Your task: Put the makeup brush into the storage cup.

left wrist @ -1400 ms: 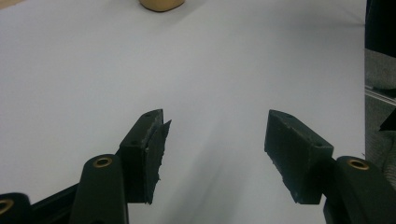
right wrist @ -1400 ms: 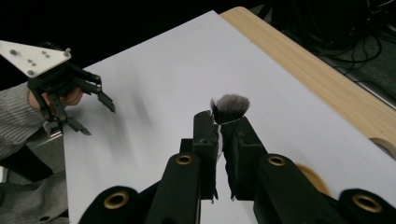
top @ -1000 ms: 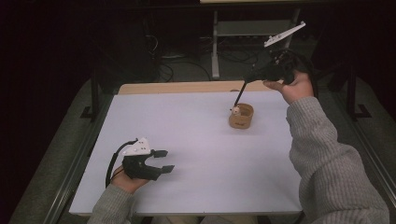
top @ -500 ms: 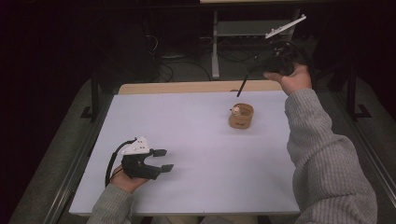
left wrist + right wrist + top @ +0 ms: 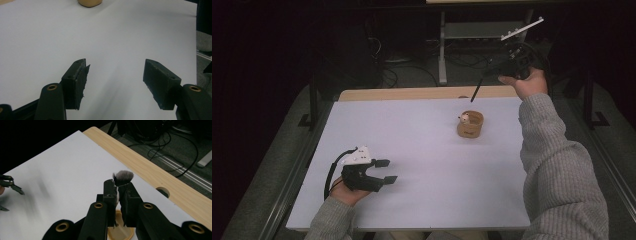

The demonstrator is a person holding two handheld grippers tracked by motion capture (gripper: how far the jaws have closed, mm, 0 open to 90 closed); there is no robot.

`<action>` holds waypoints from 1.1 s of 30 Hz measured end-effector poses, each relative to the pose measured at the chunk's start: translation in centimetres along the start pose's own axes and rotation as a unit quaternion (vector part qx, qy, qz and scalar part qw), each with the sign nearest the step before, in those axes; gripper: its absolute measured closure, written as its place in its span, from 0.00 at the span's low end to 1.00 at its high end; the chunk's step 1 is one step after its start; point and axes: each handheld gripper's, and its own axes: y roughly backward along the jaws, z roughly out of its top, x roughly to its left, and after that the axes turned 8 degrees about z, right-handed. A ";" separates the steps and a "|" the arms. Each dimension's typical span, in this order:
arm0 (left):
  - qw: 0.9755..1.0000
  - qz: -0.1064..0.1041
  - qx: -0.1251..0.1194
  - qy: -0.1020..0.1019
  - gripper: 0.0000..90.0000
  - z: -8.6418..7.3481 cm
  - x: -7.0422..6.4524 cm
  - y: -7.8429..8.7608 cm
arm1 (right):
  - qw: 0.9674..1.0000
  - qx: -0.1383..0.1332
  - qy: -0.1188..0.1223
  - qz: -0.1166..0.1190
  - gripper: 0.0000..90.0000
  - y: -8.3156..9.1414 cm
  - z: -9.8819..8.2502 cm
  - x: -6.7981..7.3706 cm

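Right gripper (image 5: 117,186) is clamping a makeup brush (image 5: 123,178) above and behind the wooden cup (image 5: 470,125), which is holding a small pale item. Left gripper (image 5: 383,171), jaws just opening and holding nothing, is sitting well apart from the cup. No readable writing.

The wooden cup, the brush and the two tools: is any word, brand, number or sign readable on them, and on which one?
No text can be read anywhere.
Wooden cup: a dark mark on its side, too small and blurred to read.
Brush, held in the shut right tool: no lettering visible.
Left tool, open over the white table: no label visible.
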 end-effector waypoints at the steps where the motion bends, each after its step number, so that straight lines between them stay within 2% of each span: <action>1: 1.000 -0.001 -0.002 0.003 0.39 0.0 0.0 0.0 | 1.000 -0.001 -0.003 -0.002 0.91 0.0 0.0 0.0; 5: 1.000 0.003 -0.003 0.005 0.38 0.1 0.0 0.1 | 1.000 0.002 -0.002 -0.007 0.91 0.0 -0.1 -0.3; 9: 1.000 0.005 -0.001 0.004 0.36 0.1 0.0 0.1 | 1.000 0.000 -0.012 -0.011 0.91 0.1 -0.2 -0.6; 10: 1.000 0.005 -0.004 0.011 0.35 0.1 0.0 0.0 | 1.000 -0.001 -0.009 -0.013 0.91 0.1 -0.3 -0.8; 14: 1.000 0.005 -0.002 0.014 0.33 0.1 -0.1 -0.1 | 1.000 0.002 -0.017 -0.019 0.91 0.1 -0.4 -1.0; 19: 1.000 0.004 0.005 0.009 0.30 0.1 0.0 -0.3 | 0.999 0.003 -0.025 -0.027 0.91 0.2 -0.7 -1.4; 20: 1.000 0.003 0.007 0.014 0.29 0.1 0.0 -0.3 | 0.999 0.002 -0.028 -0.026 0.91 0.1 -0.8 -1.4; 33: 1.000 0.006 0.007 0.015 0.24 0.0 0.1 -0.4 | 0.999 0.004 -0.040 -0.028 0.91 -0.7 -2.1 -2.3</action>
